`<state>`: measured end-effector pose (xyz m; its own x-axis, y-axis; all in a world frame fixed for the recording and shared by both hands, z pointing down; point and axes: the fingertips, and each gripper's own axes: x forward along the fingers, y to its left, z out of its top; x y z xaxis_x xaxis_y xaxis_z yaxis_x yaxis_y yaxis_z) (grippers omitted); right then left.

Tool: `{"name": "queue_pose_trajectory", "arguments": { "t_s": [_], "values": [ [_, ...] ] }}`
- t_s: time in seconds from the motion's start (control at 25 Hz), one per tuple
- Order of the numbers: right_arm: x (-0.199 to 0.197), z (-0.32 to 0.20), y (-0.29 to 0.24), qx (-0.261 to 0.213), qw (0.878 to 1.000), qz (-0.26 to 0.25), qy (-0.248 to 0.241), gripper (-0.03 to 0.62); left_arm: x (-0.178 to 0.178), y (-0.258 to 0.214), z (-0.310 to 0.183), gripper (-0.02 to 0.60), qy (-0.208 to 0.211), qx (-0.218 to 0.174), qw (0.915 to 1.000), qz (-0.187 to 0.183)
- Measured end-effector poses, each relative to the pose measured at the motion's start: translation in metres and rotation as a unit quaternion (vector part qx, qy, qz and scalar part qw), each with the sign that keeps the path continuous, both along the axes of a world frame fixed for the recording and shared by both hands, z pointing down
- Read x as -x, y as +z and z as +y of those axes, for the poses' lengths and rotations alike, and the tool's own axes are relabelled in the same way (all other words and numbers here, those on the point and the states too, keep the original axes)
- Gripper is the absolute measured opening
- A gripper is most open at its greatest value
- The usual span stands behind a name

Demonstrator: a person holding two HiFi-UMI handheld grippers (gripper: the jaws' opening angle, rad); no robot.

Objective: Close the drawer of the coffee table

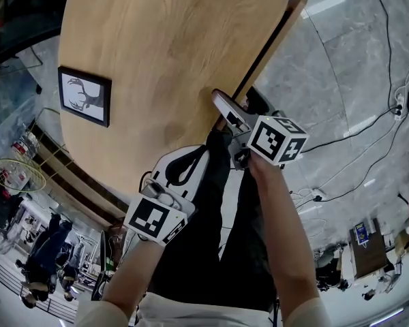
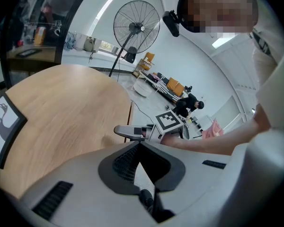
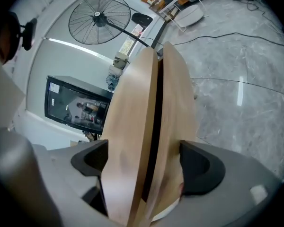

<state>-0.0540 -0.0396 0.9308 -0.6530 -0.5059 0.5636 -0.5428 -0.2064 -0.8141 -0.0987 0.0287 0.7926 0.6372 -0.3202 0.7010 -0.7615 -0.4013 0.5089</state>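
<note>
one drawer (image 3: 177, 93) clamped by right gripper (image 3: 146, 167); left gripper (image 2: 140, 145) closed, empty

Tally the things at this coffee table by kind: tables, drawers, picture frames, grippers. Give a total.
coffee table: 1
drawer: 1
picture frame: 1
grippers: 2, the left gripper and the right gripper
total: 5

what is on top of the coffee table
A black-framed deer picture lies on the coffee table near its left edge. The right gripper sits at the near edge, jaws closed on the wood. Its body covers that bit of the top.
</note>
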Motion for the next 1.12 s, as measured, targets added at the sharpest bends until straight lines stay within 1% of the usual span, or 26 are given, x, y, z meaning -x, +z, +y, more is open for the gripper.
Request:
{"name": "queue_pose_trajectory", "arguments": {
  "t_s": [0.4,0.56,0.96,1.0,1.12],
  "values": [
    [0.027,-0.013,-0.007,-0.021,0.998,-0.053,-0.040,0.469,0.009,0.002,0.002,0.006,-0.012,0.001,0.9999,-0.002],
    [0.038,-0.019,-0.006,-0.029,0.997,-0.064,-0.038,0.469,0.014,0.004,0.004,0.006,-0.013,0.002,0.9999,-0.003],
    [0.040,-0.026,-0.006,-0.044,0.993,-0.103,-0.023,0.459,0.027,0.004,0.007,0.006,-0.022,-0.001,0.9997,-0.010],
    [0.039,-0.026,-0.005,-0.045,0.993,-0.105,-0.023,0.452,0.028,0.003,0.007,0.006,-0.023,-0.001,0.9997,-0.011],
    [0.036,-0.025,0.000,-0.046,0.994,-0.097,-0.035,0.400,0.030,0.001,0.008,0.006,-0.027,-0.002,0.9996,-0.012]
  ]
}}
